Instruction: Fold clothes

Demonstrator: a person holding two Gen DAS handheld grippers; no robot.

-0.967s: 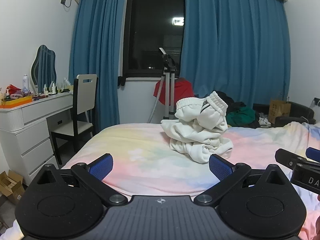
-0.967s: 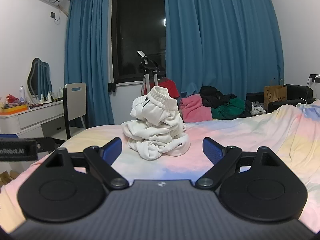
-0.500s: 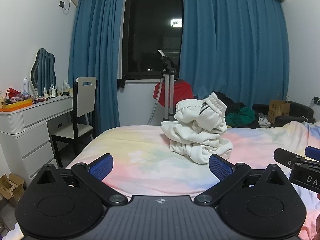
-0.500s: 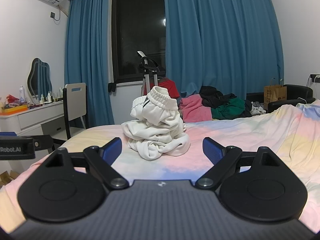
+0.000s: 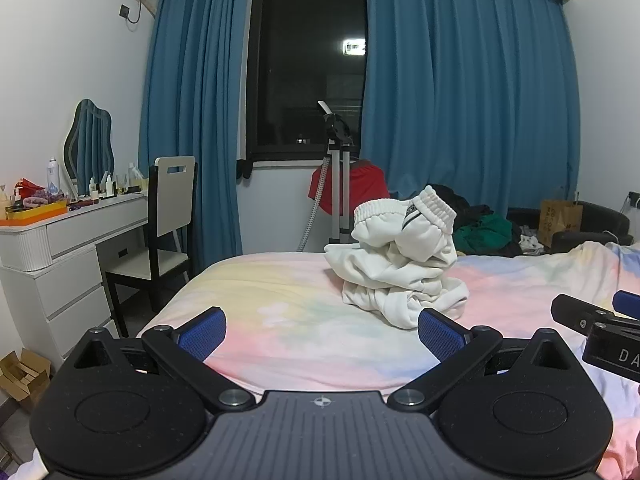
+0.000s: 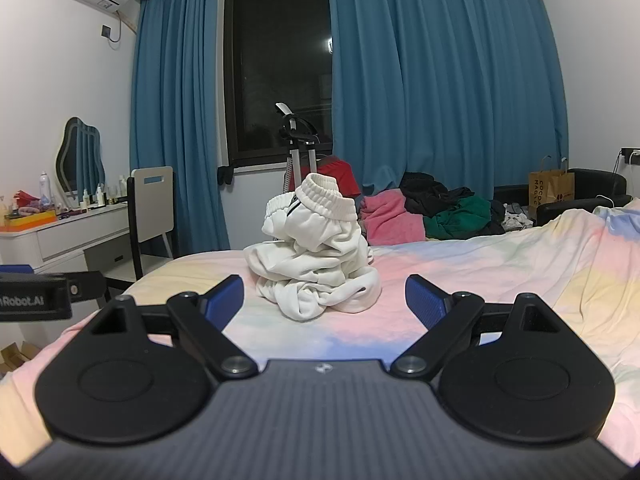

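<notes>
1. Nearest, the left gripper (image 5: 320, 330) and right gripper (image 6: 324, 298) both hover over the bed (image 5: 288, 320), jaws spread wide, holding nothing.
2. One white garment (image 6: 314, 256) sits crumpled in a heap mid-bed, beyond both grippers and untouched.
3. Judged stage: the approach, folding not begun. Next comes reaching in, pinching an edge or the elastic waistband, and spreading it flat.
4. Far right, one clothes pile (image 6: 440, 210) lies beneath the curtains.

Left claw (image 5: 320, 330) slightly lower; white garment pile (image 5: 402, 270) higher in view
</notes>
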